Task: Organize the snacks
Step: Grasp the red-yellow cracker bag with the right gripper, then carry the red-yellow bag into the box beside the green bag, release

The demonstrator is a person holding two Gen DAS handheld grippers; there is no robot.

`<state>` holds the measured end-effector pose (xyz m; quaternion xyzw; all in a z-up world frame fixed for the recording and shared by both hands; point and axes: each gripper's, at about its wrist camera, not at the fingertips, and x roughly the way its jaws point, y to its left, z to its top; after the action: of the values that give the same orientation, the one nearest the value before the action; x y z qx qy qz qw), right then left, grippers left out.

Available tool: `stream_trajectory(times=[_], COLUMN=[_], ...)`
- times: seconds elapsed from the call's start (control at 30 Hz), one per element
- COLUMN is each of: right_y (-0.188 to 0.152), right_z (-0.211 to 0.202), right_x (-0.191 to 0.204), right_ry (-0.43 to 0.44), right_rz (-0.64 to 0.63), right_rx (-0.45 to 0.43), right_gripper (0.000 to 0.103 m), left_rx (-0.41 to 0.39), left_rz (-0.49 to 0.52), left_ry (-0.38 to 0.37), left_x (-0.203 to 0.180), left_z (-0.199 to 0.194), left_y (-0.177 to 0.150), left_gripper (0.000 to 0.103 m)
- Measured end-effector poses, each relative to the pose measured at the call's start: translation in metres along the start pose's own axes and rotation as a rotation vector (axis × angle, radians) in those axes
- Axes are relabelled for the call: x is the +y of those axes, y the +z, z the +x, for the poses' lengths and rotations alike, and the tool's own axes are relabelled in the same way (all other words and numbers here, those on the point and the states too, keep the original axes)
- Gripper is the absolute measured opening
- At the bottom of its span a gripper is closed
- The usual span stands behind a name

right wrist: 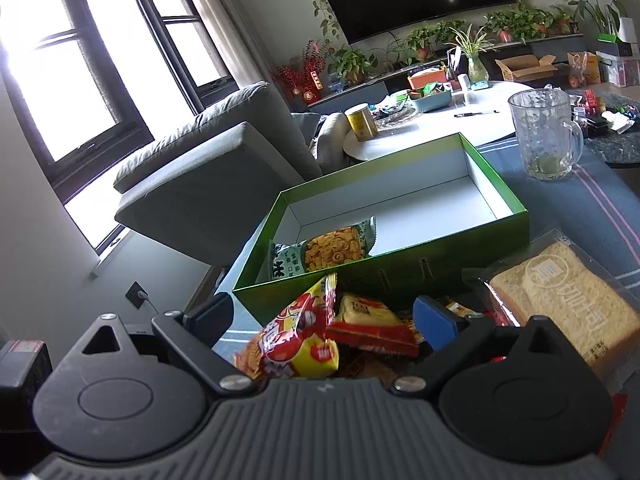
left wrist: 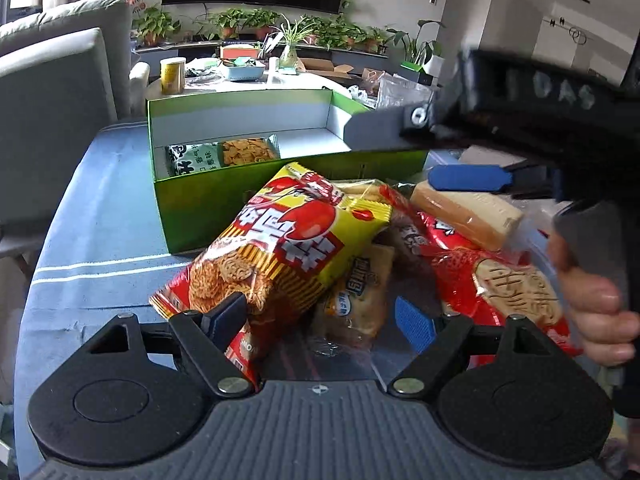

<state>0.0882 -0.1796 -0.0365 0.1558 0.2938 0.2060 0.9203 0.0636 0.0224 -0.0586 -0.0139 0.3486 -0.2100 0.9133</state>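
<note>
Just ahead of the open right gripper (right wrist: 324,320) lie a yellow-red bag (right wrist: 298,340) and a red pack (right wrist: 370,326). Beyond them stands the green box (right wrist: 420,264), holding one snack packet (right wrist: 326,250). Bread (right wrist: 568,296) sits right.

Glossy plastic snack packets (left wrist: 280,240); matt green card box (right wrist: 400,276); woven blue cloth (left wrist: 100,220)

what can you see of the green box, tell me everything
The green box is an open, lidless cardboard tray, glossy green outside and plain white inside, standing level on the blue striped tablecloth. It is mostly empty: one green snack packet with a clear window showing orange crackers lies flat at its left end. The yellow-red snack bag from the pile in front leans against its near wall.
</note>
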Motion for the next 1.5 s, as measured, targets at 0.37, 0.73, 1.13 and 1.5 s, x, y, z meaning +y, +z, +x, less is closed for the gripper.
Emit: stream_trajectory(times=[0.37, 0.73, 1.13, 1.5], right_y=[-0.003, 0.002, -0.012, -0.027], right_z=[0.010, 0.051, 0.023, -0.015], right_x=[0.030, 0.038, 0.019, -0.004], right_ry=[0.016, -0.027, 0.004, -0.011], right_rz=[-0.206, -0.284, -0.268, -0.146], right_rx=[0.020, 0.142, 0.183, 0.151], right_gripper=[0.065, 0.065, 0.065, 0.065], left_rx=[-0.064, -0.011, 0.021, 0.063], left_rz=[-0.190, -0.240, -0.224, -0.156], left_ry=[0.098, 0.071, 0.044, -0.025], left_x=[0.044, 0.054, 0.052, 0.029], left_z=[-0.029, -0.010, -0.002, 0.010], left_y=[0.002, -0.005, -0.006, -0.009], left_gripper=[0.077, 0.077, 0.078, 0.078])
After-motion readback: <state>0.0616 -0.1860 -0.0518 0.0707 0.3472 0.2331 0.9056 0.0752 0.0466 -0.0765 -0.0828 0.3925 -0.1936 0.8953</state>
